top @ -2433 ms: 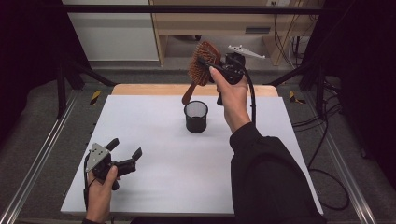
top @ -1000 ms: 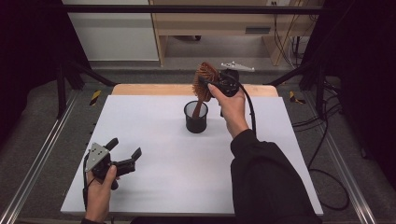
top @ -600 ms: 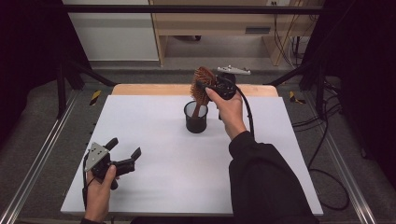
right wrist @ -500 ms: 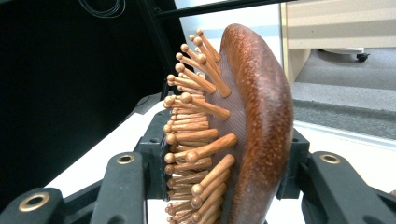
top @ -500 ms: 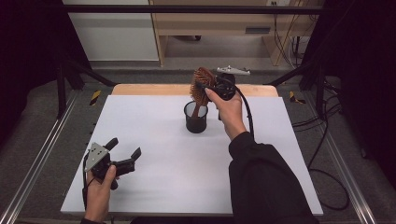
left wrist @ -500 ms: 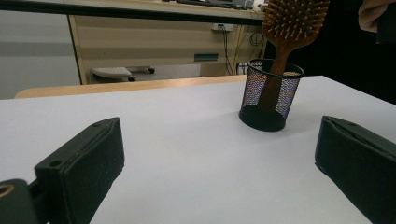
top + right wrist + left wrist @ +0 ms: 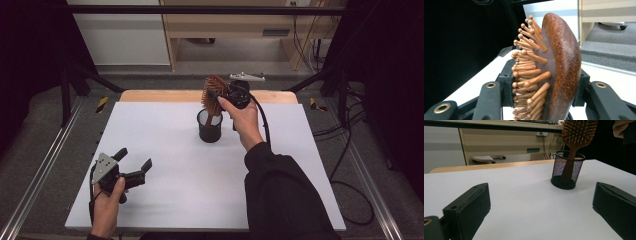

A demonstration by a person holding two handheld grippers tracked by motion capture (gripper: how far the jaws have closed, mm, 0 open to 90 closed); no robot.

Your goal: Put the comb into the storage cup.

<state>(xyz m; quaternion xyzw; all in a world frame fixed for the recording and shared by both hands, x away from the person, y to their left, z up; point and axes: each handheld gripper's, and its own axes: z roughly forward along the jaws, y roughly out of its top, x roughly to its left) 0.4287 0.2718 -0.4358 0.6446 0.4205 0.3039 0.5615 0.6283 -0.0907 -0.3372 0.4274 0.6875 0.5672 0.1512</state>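
Nearest the person, at the front left of the white table [image 7: 165,200], the left gripper [image 7: 134,165] rests low in the left hand [image 7: 107,200], its two black jaws spread wide apart with nothing between them; in the left gripper view they frame bare table surface on either side. Farther back, near the middle of the table's far half, stands a black mesh cup [image 7: 210,126], upright and round, its open weave clear in the left gripper view [image 7: 567,170]. A wooden hairbrush [image 7: 215,92] stands in it: the handle runs down inside the cup, seen through the mesh, while the bristled head rises above the rim, tilted a little. The right gripper [image 7: 220,97], held in the right hand [image 7: 245,117] just behind and above the cup, is clamped on the brush head; in the right gripper view the hairbrush [image 7: 554,70] sits edge-on between the jaws, one pad against the rounded wooden back, the other against the tips of the wooden pins. Beyond the white surface a strip of bare wooden tabletop [image 7: 160,95] shows, then the floor and a pale wooden desk [image 7: 225,25].
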